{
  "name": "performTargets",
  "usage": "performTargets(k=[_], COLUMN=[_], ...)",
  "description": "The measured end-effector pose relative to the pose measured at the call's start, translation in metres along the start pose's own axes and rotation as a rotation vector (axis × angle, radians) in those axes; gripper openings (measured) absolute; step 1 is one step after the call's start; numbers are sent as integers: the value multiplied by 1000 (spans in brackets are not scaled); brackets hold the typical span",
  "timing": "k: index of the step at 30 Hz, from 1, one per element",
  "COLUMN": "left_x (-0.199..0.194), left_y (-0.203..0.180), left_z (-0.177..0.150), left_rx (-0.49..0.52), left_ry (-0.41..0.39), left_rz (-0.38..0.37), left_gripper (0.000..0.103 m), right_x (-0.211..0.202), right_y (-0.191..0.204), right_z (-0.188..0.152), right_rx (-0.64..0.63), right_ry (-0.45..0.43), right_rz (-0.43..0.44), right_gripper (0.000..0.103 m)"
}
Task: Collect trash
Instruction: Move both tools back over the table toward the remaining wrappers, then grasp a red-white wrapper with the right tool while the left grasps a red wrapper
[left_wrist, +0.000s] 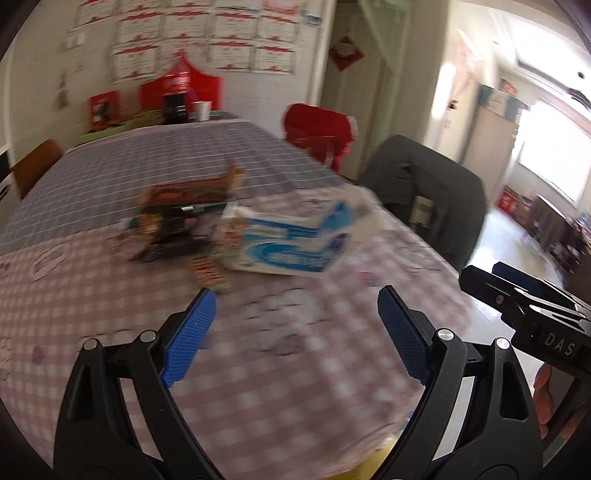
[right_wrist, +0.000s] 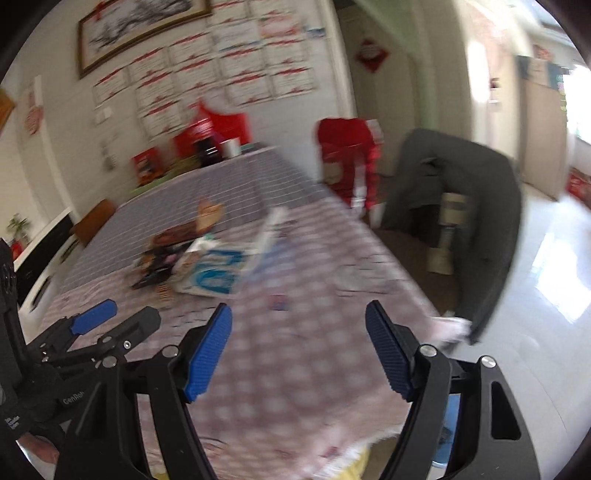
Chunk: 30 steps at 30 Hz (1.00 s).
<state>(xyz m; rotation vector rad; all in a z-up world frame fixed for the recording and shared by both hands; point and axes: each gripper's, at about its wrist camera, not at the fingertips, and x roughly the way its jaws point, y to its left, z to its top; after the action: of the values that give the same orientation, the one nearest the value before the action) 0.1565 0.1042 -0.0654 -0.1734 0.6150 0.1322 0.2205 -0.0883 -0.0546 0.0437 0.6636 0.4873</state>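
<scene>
Both tools hang over the near edge of the desk (left_wrist: 332, 387), its checked cloth bare beneath them. The left tool (left_wrist: 295, 306) is spread wide with nothing between its blue pads; the right tool (right_wrist: 298, 325) likewise gapes empty. The trash sits mid-desk, well ahead: a blue-and-white paper bag (left_wrist: 291, 247) touching a heap of dark snack wrappers (left_wrist: 177, 221). It all looks light, crinkly and slippery, so I'd pinch the bag by its raised folded edge.
</scene>
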Motion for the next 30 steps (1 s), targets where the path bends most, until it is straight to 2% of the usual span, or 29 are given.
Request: performTargets(k=[4, 7, 8, 15, 17, 20, 22, 23, 26, 30], left_x=[-5, -8, -9, -11, -12, -12, -9, -7, 0, 16], left_y=[42, 68, 80, 132, 141, 148, 149, 149, 146, 142], left_z=[-5, -8, -10, -23, -24, -25, -22, -20, -11, 2], left_rx=[-57, -93, -110, -198, -212, -225, -231, -230, -219, -184], left_ry=[2, 14, 19, 50, 53, 60, 65, 67, 63, 76], left_rz=[80, 129, 149, 232, 239, 233, 223, 214, 203, 132], left_gripper=[88, 88, 88, 88, 88, 88, 88, 88, 88, 88], right_x=[35, 63, 76, 130, 142, 164, 170, 173, 171, 151], right_y=[37, 69, 83, 140, 152, 164, 168, 169, 165, 151], right_z=[7, 8, 7, 1, 1, 1, 5, 6, 8, 9], right_rx=[-62, -138, -171, -258, -274, -290, -298, -293, -275, -233], right_ry=[71, 115, 145, 255, 277, 296, 287, 293, 299, 290], right_rz=[125, 157, 159, 222, 218, 188, 166, 172, 196, 259], right_gripper=[73, 71, 67, 55, 53, 45, 29, 24, 21, 19])
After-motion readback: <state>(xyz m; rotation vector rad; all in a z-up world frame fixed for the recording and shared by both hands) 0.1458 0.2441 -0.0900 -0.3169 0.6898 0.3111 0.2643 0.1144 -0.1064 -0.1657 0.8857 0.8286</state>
